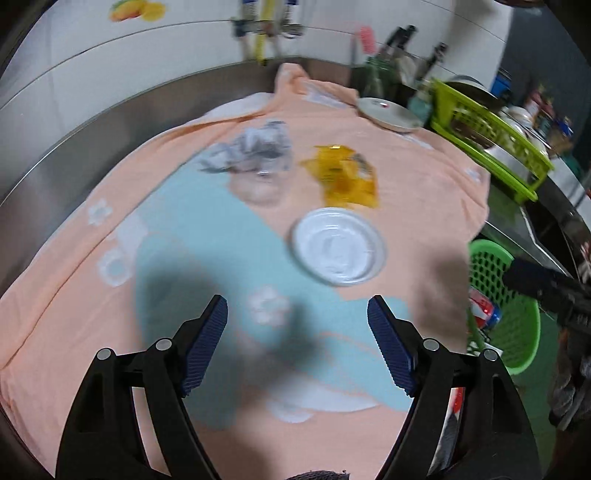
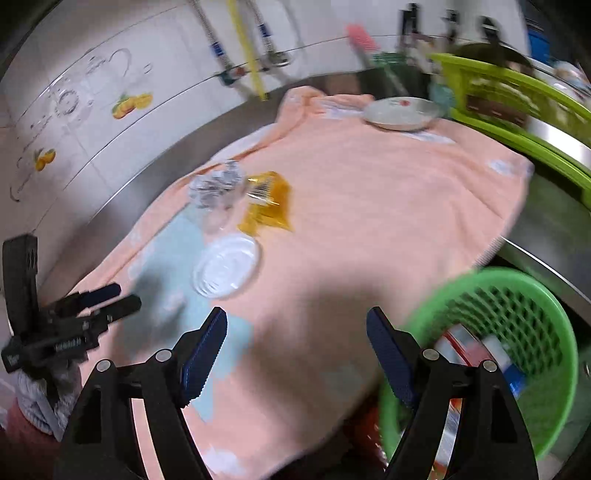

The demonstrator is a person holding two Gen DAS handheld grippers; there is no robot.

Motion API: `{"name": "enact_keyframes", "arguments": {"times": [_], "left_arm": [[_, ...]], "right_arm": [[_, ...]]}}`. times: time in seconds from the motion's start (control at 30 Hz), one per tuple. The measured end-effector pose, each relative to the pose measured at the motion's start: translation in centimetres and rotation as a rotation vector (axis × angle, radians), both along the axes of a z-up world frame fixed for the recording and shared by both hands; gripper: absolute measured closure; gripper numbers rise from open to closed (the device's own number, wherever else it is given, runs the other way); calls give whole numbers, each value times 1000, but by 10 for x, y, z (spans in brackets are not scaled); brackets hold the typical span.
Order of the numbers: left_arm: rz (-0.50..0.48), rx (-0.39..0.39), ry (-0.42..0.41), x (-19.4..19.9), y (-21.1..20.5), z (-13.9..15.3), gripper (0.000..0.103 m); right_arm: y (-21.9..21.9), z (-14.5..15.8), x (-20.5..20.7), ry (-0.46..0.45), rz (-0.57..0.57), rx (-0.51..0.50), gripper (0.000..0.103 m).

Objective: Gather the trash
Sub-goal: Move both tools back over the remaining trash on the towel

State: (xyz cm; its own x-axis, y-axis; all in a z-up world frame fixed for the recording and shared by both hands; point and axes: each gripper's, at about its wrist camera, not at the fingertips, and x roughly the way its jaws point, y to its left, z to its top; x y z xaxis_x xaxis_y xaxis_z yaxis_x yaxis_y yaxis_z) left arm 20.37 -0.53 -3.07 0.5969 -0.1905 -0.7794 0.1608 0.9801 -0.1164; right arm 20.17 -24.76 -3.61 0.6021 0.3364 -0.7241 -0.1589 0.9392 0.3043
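On a peach and blue towel (image 1: 424,192) lie a clear plastic lid (image 1: 338,246), a yellow wrapper (image 1: 341,176), a clear plastic cup (image 1: 264,181) and crumpled grey paper (image 1: 251,146). My left gripper (image 1: 297,345) hangs open above the towel's near part, nothing between its blue pads. In the right wrist view my right gripper (image 2: 295,354) is open and empty over the towel's edge, beside a green mesh basket (image 2: 517,314) that holds a can and wrappers. The lid (image 2: 226,265), wrapper (image 2: 267,206) and cup (image 2: 216,192) lie farther off. The left gripper (image 2: 92,306) shows at the left.
A white plate (image 1: 389,110) sits at the towel's far end. A bright green crate (image 1: 487,136) with dishes stands on the steel counter to the right. A tiled wall with taps (image 1: 266,26) runs behind. The basket (image 1: 506,306) stands below the counter's right edge.
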Motion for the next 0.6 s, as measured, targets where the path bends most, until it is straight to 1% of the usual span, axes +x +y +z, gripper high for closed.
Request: {"name": "enact_keyframes", "arguments": {"times": [0.13,0.23,0.4,0.6], "left_arm": [[34,-17,0,0,22,-2,22],[46,-18,2,3,33,-4,22],[43,-9,3,5,38,-7,22],[30,-4,7,13,38,-11,22]], "right_arm": [[24,2,40,-13,40,-9,28],[38,2,69,-16,64,0,28],[61,-6,113,-12,82,-37,28],[80,-23,148,10,94,-82,28]]}}
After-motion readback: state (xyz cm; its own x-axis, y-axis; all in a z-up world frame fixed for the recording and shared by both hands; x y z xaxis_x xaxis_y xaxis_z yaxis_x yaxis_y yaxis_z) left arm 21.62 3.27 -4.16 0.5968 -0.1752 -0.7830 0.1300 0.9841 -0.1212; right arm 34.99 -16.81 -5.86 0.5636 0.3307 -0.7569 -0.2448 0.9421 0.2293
